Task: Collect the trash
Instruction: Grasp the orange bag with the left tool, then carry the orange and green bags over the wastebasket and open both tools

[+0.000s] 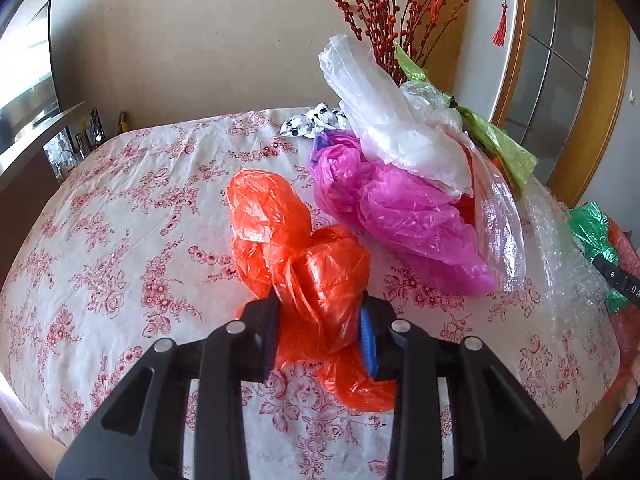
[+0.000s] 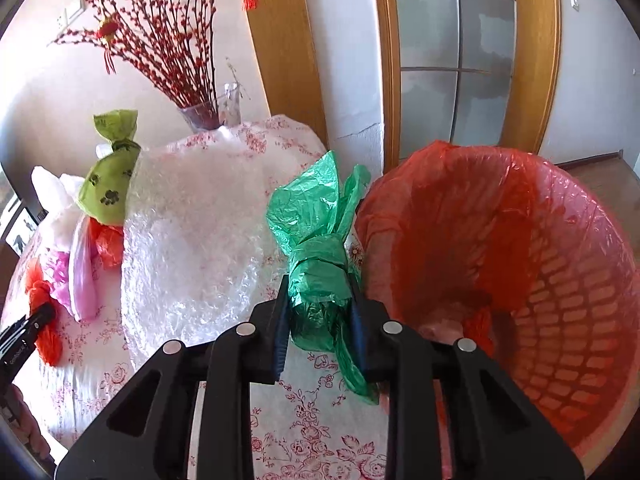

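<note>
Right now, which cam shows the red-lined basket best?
Right wrist view: the red-lined basket fills the right side, with its rim, lattice wall and inside visible. The left wrist view shows only a red sliver at the far right edge, probably the same basket.

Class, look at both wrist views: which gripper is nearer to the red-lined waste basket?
Right. The right gripper, shut on the green bag, is just beside the basket. The left gripper grips the orange bag farther along the table, past the bubble wrap.
</note>
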Motion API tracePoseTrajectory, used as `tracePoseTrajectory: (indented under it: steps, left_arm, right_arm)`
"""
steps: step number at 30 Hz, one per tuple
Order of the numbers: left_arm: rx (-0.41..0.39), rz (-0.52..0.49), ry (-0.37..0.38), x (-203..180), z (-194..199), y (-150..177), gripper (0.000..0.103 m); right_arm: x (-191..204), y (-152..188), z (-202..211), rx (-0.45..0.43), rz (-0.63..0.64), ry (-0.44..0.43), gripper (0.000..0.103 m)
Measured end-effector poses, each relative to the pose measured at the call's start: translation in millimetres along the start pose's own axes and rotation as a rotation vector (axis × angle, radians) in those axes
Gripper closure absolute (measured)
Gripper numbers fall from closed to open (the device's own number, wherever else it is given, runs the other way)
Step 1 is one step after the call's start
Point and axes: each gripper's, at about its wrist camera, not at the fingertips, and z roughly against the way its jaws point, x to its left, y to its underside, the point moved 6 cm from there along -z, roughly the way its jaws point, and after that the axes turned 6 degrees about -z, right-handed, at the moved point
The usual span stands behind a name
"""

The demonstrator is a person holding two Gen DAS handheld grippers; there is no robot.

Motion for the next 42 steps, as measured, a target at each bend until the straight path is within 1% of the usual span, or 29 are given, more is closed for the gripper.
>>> tracePoseTrajectory:
  steps: [4,10,17,19,24,28,30,31,32,34,36,37,38,39,40,42]
  left_arm:
    - [-0.034,-0.002,0.023,0,9,-4,0.073]
    - [-0.089,-0.026,0.047,-5,28,-12,0.074]
    - [-0.127,-0.046,0.074,-18,46,-20,0.074]
    - [-0.136,-0.055,0.078,-22,50,-21,0.074]
    - [-0.158,-0.075,0.095,-31,58,-26,0.074]
    - [-0.166,-0.085,0.109,-37,63,-28,0.074]
    - [-0.168,-0.091,0.115,-39,64,-28,0.073]
    - [-0.169,-0.094,0.117,-40,64,-29,0.073]
    - [-0.17,-0.098,0.121,-42,65,-30,0.073]
    - [-0.175,-0.107,0.129,-45,67,-31,0.073]
    - [-0.182,-0.117,0.135,-49,69,-33,0.073]
    - [-0.185,-0.121,0.138,-51,70,-34,0.073]
    - [-0.188,-0.123,0.142,-52,71,-36,0.073]
    - [-0.191,-0.126,0.146,-54,72,-37,0.073]
    - [-0.192,-0.127,0.15,-56,73,-37,0.073]
    - [-0.198,-0.136,0.157,-61,75,-38,0.073]
  right_arm:
    - [-6,-5,14,-0.03,-0.015,-0.005,0.077]
    - [-12,-6,25,-0.05,-0.032,-0.016,0.077]
    - [-21,7,14,-0.01,-0.037,0.007,0.076]
    - [-19,9,15,-0.019,-0.016,0.021,0.075]
    - [-5,15,16,-0.019,0.044,0.006,0.075]
    - [3,23,10,0.014,0.069,-0.004,0.075]
    - [6,24,10,0.016,0.086,0.0,0.072]
    - [7,24,11,0.015,0.084,-0.002,0.069]
    - [7,23,12,0.012,0.077,-0.005,0.063]
    - [5,19,15,0.001,0.061,-0.013,0.056]
    - [5,16,17,-0.003,0.056,-0.015,0.055]
    - [5,16,16,0.0,0.061,-0.01,0.055]
    - [6,16,15,0.005,0.072,-0.008,0.061]
    - [7,17,13,0.016,0.085,-0.001,0.073]
    - [7,18,12,0.029,0.08,-0.003,0.078]
    - [5,16,20,0.01,0.053,-0.029,0.078]
